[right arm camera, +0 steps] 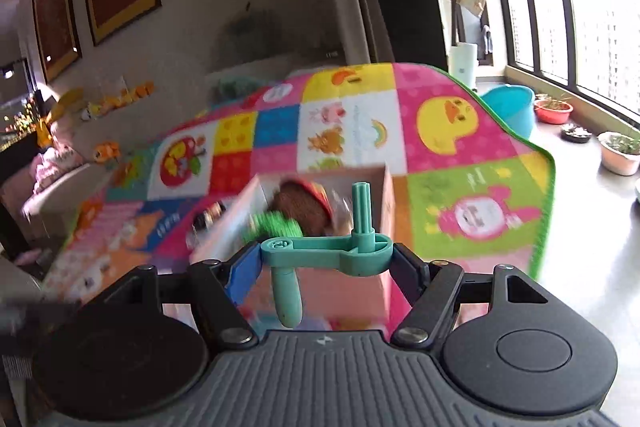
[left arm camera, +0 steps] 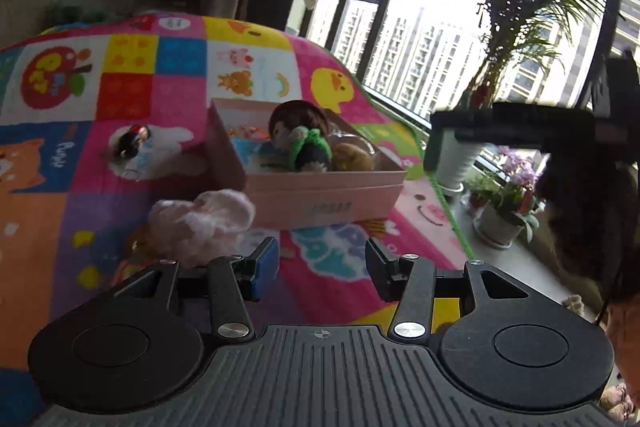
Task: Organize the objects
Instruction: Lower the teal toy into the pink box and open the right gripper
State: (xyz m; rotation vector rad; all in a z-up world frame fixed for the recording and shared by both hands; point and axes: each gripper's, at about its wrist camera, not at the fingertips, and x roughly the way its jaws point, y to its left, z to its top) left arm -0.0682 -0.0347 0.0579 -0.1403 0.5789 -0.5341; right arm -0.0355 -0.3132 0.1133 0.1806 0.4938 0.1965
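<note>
A pink box (left arm camera: 320, 203) stands on a colourful patchwork mat (left arm camera: 132, 107) and holds a knitted doll in green (left arm camera: 304, 139) and other small toys. A fluffy pink toy (left arm camera: 204, 219) lies in front of the box, just ahead of my left gripper (left arm camera: 322, 267), which is open and empty. A small black, red and white toy (left arm camera: 132, 143) lies left of the box. My right gripper (right arm camera: 326, 259) is shut on a teal plastic crank handle (right arm camera: 324, 251) and holds it above the near edge of the box (right arm camera: 344, 279); the doll (right arm camera: 292, 215) shows behind it.
The mat's green edge (left arm camera: 444, 195) drops to a windowsill with potted plants (left arm camera: 504, 215). In the right wrist view a blue tub (right arm camera: 510, 109) and plant pots (right arm camera: 620, 151) stand on the floor by the window. A sofa with toys (right arm camera: 60, 167) is at the left.
</note>
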